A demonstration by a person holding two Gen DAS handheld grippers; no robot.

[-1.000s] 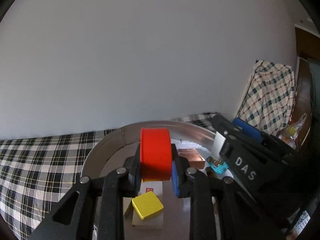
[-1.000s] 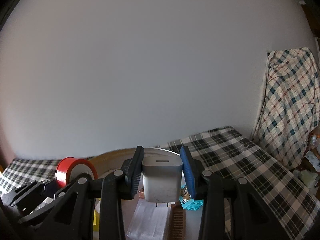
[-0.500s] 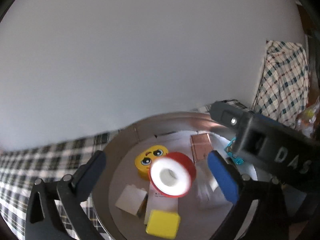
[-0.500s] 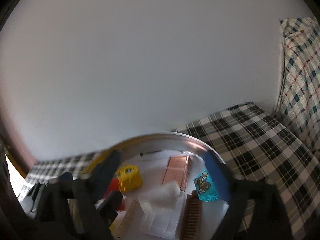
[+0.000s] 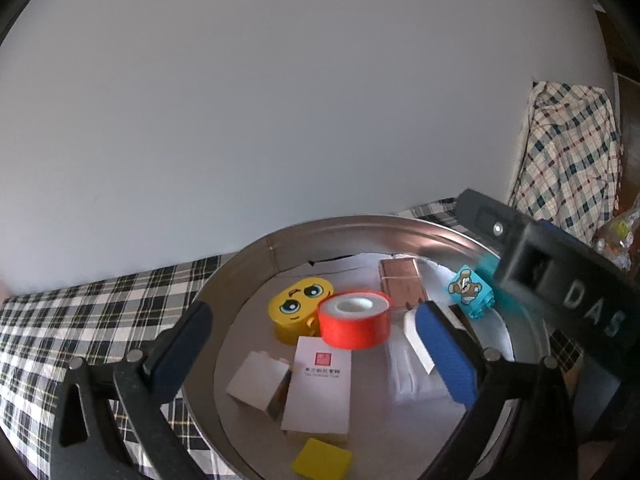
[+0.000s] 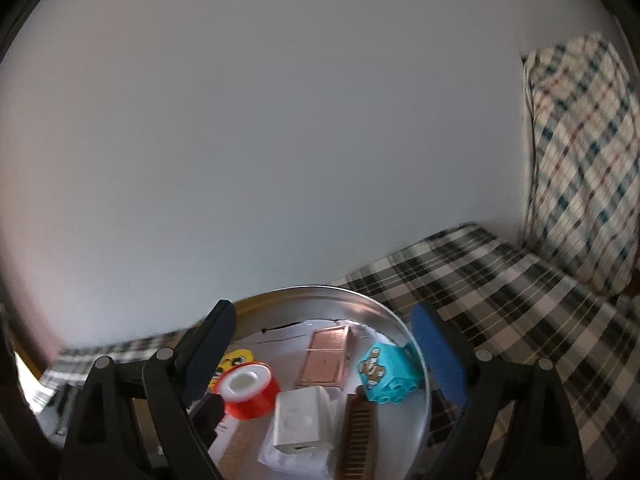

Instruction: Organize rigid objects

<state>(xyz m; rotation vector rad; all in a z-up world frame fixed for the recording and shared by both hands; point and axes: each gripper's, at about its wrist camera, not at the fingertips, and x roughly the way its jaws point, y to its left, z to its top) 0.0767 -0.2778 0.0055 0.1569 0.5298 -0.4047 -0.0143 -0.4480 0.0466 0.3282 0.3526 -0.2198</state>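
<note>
Plaid cloth (image 5: 72, 328); metal tray (image 5: 256, 264) holds red tape (image 5: 354, 320), white charger (image 6: 298, 420).

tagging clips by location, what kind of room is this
Probably a bedroom at home, not a lab. A checked sheet covers what looks like a bed against a bare wall, and a round metal tin of small household things sits on it.

A plain pale wall (image 5: 280, 100) is filling most of both views, evenly lit by soft daylight. Below it a black-and-white checked cloth (image 5: 60, 332) is covering the surface and running along the wall. At the right a lighter plaid cloth (image 6: 580, 160) is hanging down, with dark wood (image 5: 628, 120) showing beside it.
</note>
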